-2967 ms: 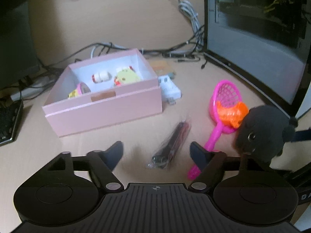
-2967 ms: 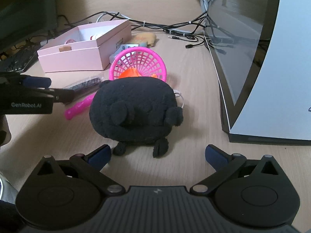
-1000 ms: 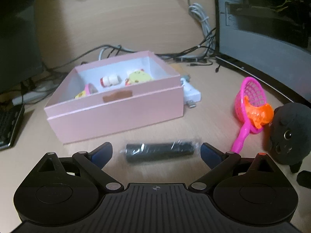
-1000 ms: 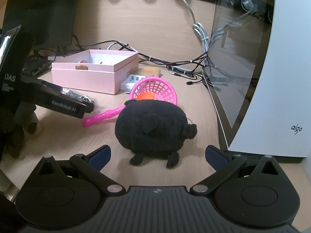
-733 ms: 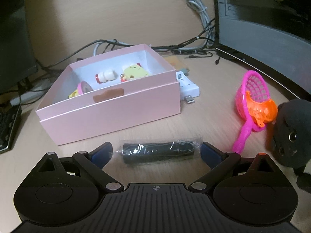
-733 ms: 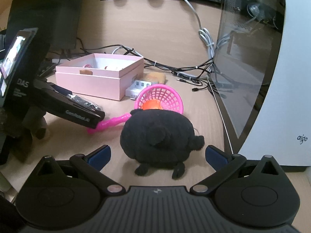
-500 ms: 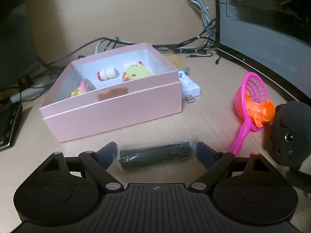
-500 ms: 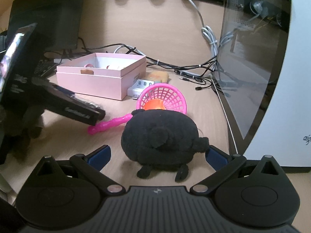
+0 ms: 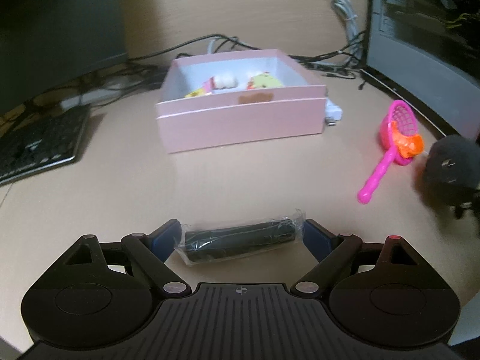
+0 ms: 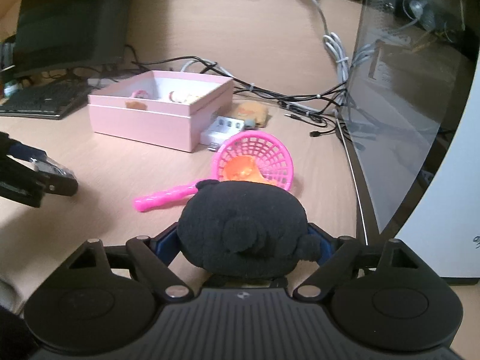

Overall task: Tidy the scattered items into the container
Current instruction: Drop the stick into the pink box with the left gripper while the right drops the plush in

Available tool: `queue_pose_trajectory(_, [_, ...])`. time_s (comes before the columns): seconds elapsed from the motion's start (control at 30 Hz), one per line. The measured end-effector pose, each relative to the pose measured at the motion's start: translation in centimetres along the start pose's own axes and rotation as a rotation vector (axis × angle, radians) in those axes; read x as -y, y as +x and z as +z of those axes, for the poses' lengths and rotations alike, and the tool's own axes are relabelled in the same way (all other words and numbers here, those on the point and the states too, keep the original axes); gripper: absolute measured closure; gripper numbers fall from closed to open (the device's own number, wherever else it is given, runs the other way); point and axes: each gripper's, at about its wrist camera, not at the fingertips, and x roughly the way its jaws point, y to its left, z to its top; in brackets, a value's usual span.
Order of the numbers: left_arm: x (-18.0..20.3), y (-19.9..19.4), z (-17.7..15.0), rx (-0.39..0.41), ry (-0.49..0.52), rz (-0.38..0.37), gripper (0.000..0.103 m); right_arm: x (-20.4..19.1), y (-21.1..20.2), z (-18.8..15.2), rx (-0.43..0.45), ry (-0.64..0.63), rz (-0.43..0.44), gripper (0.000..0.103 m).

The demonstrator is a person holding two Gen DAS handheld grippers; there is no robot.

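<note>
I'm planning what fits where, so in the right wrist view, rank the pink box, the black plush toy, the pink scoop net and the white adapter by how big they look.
1. black plush toy, though it sits nearest the camera, so this is unsure against the box
2. pink box
3. pink scoop net
4. white adapter

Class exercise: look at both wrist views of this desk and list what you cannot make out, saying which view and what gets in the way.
- Right wrist view: the right gripper's fingertips, covered by the black plush toy.
- Right wrist view: the orange toy, half covered by the pink net and the plush.
- Left wrist view: the small toys in the pink box, blurred and cut by its front wall.
- Left wrist view: the wrapped black roll's label, too small.
</note>
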Motion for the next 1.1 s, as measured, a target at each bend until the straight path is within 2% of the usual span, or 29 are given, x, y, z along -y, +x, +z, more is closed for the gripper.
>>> queue_pose_trajectory(0.1, [-0.8, -0.6, -0.5, 0.000, -0.020, 0.003, 0.011, -0.5, -2.1, 0.8, 0.004, -0.017, 0.061, 0.017])
queue_pose_trajectory(0.23, [-1.3, -1.3, -1.0, -0.003, -0.033, 0.000, 0.011, -1.8, -2.8, 1.9, -0.020, -0.028, 0.172, 0.017])
queue_pose_trajectory(0.6, [-2.5, -2.1, 0.0, -0.006, 0.031, 0.035, 0.011, -5.8, 0.6, 4.4, -0.127, -0.124, 0.376, 0.017])
queue_pose_trajectory(0.7, [-3.4, -2.1, 1.9, 0.020, 0.027, 0.032, 0.011, -5.8, 0.9, 6.3, -0.100, -0.112, 0.390, 0.017])
queue_pose_trajectory(0.83, [-4.3, -1.8, 6.6, 0.126, 0.028, 0.009, 0.011, -4.8, 1.2, 10.6, 0.006, -0.031, 0.374, 0.017])
queue_pose_trajectory(0.97, [-4.8, -0.1, 12.0, 0.267, 0.114, -0.002, 0.011, -3.0, 3.3, 16.3, 0.095, 0.144, 0.378, 0.017])
queue_pose_trajectory(1.1, [-5.4, 3.3, 16.5, 0.359, 0.202, -0.037, 0.007, -1.2, 7.3, 21.7, 0.140, 0.324, 0.399, 0.015])
